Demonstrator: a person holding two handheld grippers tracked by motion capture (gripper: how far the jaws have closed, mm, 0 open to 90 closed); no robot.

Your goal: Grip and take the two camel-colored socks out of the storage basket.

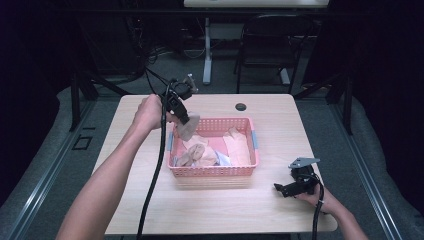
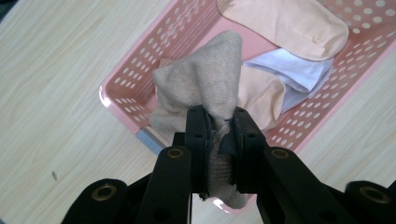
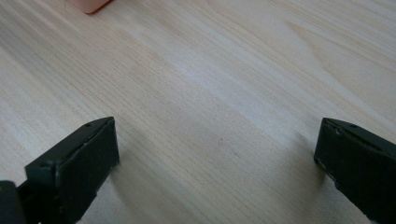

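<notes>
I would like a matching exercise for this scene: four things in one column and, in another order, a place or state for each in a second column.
Things:
1. beige sock
2. pink basket
3. left gripper
4. right gripper

Places or states:
A. jaws wide apart, low over bare tabletop
B. stands in the middle of the table, with more socks inside
C. hangs pinched above the basket's corner
D. jaws shut on cloth, raised above the basket

Pairs: 1-C, 2-B, 3-D, 4-A
</notes>
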